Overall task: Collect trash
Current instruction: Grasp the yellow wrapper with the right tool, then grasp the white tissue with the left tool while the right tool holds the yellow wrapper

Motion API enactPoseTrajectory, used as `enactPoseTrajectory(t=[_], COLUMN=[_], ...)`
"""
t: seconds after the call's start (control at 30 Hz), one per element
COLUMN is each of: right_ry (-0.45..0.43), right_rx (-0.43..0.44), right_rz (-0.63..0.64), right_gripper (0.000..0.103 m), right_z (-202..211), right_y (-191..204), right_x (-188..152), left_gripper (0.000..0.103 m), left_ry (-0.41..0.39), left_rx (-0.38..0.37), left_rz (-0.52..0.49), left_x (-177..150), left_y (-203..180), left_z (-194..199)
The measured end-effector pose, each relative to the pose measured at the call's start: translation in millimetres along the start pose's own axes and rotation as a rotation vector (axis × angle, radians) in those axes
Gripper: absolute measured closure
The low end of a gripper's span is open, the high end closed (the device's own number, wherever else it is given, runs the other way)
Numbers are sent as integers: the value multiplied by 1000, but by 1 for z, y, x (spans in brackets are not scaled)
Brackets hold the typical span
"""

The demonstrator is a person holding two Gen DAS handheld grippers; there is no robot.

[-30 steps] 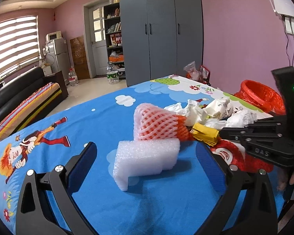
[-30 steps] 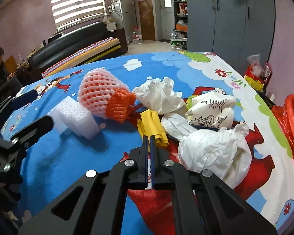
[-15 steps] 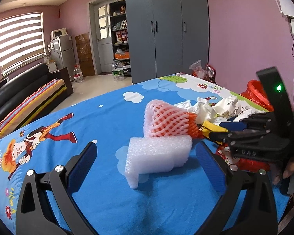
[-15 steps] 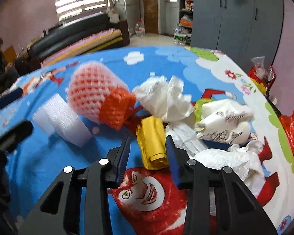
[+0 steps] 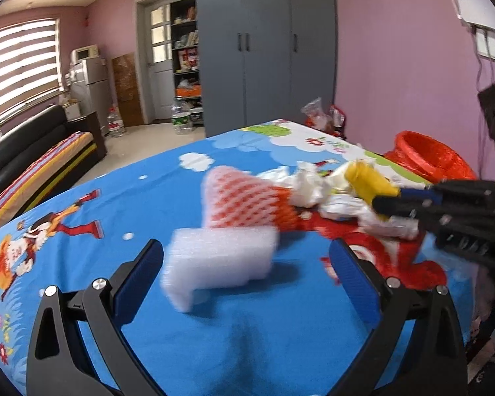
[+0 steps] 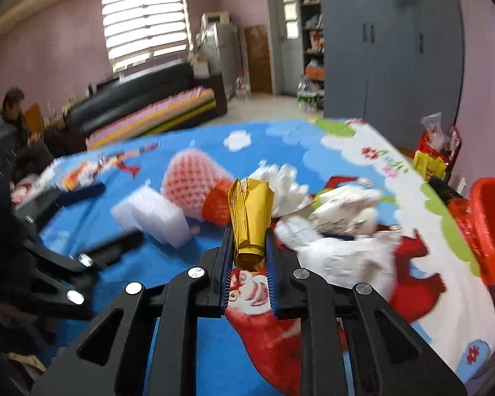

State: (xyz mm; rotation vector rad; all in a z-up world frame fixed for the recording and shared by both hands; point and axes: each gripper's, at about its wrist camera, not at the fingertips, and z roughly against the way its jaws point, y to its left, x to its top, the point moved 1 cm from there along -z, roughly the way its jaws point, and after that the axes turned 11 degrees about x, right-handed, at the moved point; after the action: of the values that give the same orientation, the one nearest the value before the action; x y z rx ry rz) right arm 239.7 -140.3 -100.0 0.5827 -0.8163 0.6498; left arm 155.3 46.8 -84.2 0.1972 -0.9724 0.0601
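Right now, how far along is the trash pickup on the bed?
Barely started. Done: nothing visible in the red bin bag. In hand: the right gripper has its jaws shut on the yellow wrapper, lifted off the sheet. The left gripper is open with the white foam block between its jaws, not gripped. Left: foam block, red fruit net, crumpled white paper and bags.

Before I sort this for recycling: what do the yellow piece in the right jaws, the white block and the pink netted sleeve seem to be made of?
The yellow piece looks like folded paper or thin film, slightly glossy, with layered creased edges. The white block looks like matte expanded foam packing with a fine bubbly surface. The pink netted sleeve looks like soft foam fruit netting, an open diamond mesh.
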Motion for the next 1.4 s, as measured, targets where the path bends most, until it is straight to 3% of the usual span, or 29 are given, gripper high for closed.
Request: enactPoseTrajectory(t=[0.17,0.23,0.33,0.63,0.83,0.93,1.07,1.17,1.27,1.4], right_ry=[-51,-71,-93,-122,-133,-141,-148,-146,-150,-161], right_rx=[-97,-131,-158,-161,-136,-135,-134,-138,-141,-147], right_rz=[-13,-48,-90,-126,-143,-152,-172,-174,-177,-160], right_gripper=[85,85,85,85,85,85,85,85,85,85], right_z=[36,47,61,68,63,64,65,65,67,74], right_y=[-16,-29,-47,-72,-77,-83,-89,-90,-87,-76], right_x=[-6,-12,-18,-25,-28,-26,-27,-27,-26,-23], left_gripper=[6,13,22,26,26,25,28,77,86,87], left_ry=[46,73,120,183,132,197,278,266,247,189], left_rx=[-86,-110,-116,-120,-46,18,38,21,-7,-37], left_rz=[20,15,17,96,86,67,24,3,22,14], left_x=[9,13,19,38,66,73,65,60,59,62], left_y=[-32,-48,-68,-86,-89,-86,-83,-81,-75,-72], left_z=[-12,-23,-44,-86,-108,-135,-162,-159,-148,-121])
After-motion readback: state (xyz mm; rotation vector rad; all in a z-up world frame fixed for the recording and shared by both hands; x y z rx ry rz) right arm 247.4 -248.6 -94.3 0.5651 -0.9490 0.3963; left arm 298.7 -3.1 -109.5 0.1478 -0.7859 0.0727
